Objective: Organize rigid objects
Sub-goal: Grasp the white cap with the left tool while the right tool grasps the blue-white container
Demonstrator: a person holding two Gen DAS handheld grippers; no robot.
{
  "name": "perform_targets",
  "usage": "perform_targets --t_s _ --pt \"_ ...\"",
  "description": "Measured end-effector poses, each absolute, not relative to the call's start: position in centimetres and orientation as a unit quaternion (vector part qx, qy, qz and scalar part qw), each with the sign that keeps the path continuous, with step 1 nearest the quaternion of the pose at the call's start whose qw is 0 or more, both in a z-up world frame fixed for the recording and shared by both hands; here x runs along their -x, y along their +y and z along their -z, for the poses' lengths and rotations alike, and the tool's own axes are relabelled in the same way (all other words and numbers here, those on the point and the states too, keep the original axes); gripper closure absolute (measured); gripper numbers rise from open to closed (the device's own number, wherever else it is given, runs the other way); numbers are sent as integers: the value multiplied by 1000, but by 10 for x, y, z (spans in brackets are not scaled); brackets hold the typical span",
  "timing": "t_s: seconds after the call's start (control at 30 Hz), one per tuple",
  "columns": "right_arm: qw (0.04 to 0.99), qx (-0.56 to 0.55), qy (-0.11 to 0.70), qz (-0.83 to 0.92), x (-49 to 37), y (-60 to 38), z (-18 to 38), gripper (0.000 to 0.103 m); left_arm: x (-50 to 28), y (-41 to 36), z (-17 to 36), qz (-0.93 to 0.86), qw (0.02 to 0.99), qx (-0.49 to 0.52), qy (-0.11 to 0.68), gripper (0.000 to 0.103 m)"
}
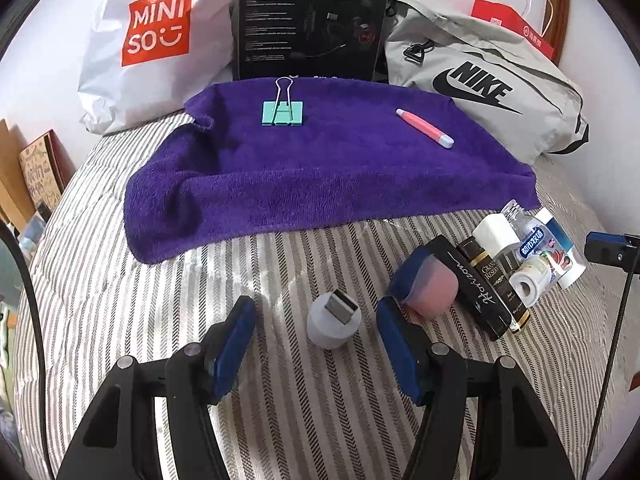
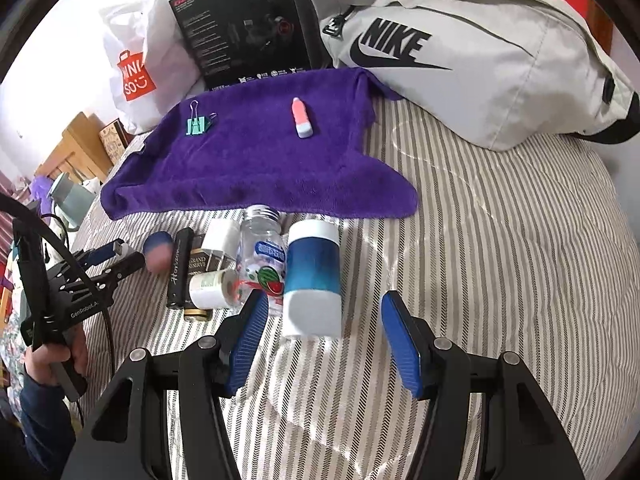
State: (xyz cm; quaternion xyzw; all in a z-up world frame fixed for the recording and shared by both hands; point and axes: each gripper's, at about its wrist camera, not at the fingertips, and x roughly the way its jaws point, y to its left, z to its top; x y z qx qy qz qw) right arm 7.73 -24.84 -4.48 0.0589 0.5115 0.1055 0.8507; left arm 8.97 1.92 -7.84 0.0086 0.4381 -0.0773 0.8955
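Lying between the left gripper's (image 1: 316,344) parted, empty jaws at lower centre, the USB adapter (image 1: 334,322) is pointing its plug away; right gripper (image 2: 324,340) jaws are gaping beside the blue-white bottle (image 2: 314,278).

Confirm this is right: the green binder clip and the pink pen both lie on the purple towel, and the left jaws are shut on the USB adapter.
Not quite. The left gripper is open around the USB adapter, not shut on it, as the left wrist view shows. The green binder clip and pink pen do lie on the purple towel.
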Motion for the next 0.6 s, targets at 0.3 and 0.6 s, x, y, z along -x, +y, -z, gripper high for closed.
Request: perform_targets --t_s 0.3,0.6 --pt "847 -58 519 -95 -77 -256 51 44 -89 17 76 89 895 -8 438 80" --pt "846 -47 518 -113 -83 -245 53 44 -81 23 74 80 892 6 444 80"
